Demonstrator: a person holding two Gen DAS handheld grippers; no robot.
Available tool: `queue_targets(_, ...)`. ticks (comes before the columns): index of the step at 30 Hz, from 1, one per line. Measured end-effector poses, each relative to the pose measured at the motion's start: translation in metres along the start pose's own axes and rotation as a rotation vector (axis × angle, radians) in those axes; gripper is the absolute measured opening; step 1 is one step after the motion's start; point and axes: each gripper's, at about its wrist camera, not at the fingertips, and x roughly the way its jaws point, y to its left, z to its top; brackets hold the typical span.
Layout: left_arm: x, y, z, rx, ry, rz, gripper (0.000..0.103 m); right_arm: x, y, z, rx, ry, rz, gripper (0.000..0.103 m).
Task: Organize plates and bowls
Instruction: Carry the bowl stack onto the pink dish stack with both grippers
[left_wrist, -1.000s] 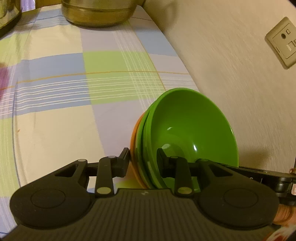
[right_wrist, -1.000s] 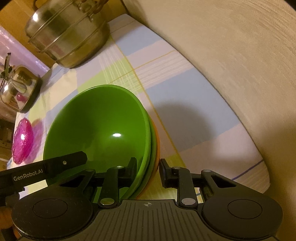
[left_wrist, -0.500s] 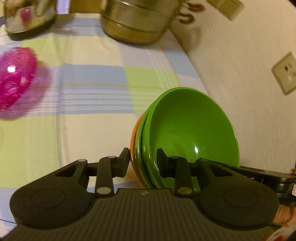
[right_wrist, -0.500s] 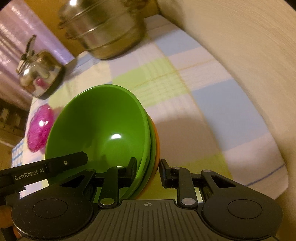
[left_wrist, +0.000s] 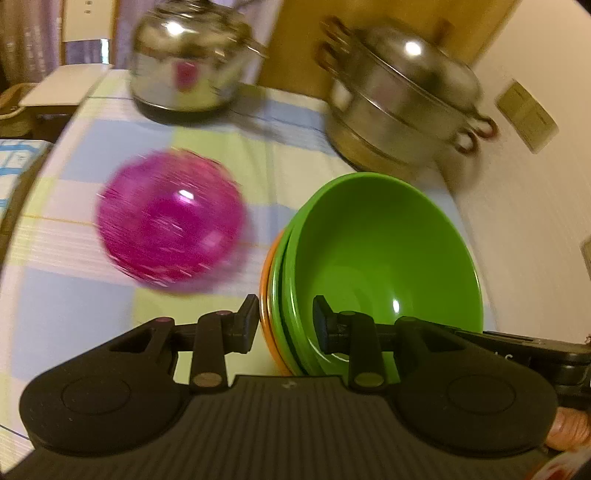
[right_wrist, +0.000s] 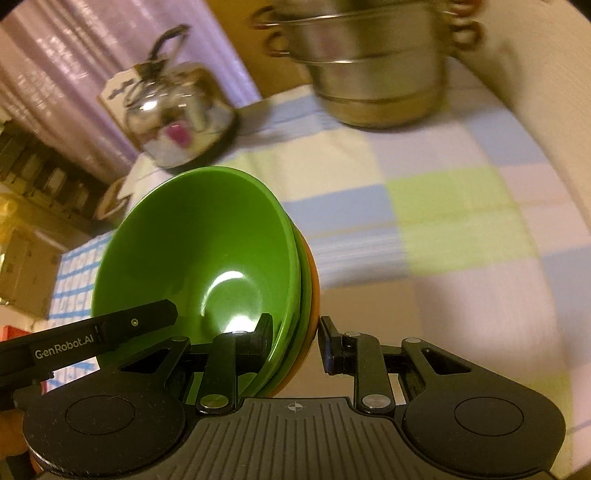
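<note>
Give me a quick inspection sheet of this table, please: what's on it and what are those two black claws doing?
Surface: checked pastel tablecloth.
Job's things: nested stack of green and orange plastic bowls.
Clutter: translucent pink bowl, shiny steel kettle, lidded steel steamer pot.
Grippers: left gripper and right gripper clamp opposite rims of the stack.
Cables: nothing seen.
Surroundings: beige wall with socket, purple curtain.

Green bowls (left_wrist: 380, 258) over an orange bowl (left_wrist: 266, 295); magenta bowl (left_wrist: 170, 221); pastel-checked tablecloth (right_wrist: 443, 206).
</note>
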Motion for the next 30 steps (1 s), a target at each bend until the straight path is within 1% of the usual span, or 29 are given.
queue_targets(4,-0.007,0.033,0.021,-0.03,-0.023,0.043,0.027,0.023,0.04,0.02,-0.034,0.019,0.04,0.026)
queue_targets(8,-0.005,0.064,0.04,-0.067,-0.032,0.067,0.027,0.049,0.07,0.04,-0.063,0.041,0.064,0.026)
queue_targets(14,0.01,0.094,0.063,-0.088,-0.032,0.099,0.027,0.091,0.097,0.067,-0.087,0.072,0.082,0.026)
queue_targets(19,0.029,0.115,0.077,-0.11,-0.022,0.113,0.027,0.122,0.113,0.084,-0.113,0.093,0.075,0.026)
queue_targets(24,0.048,0.131,0.083,-0.121,-0.004,0.125,0.027,0.148,0.113,0.093,-0.098,0.127,0.08,0.026)
queue_targets(30,0.068,0.146,0.085,-0.153,0.019,0.11,0.027,0.174,0.112,0.098,-0.093,0.16,0.069,0.026)
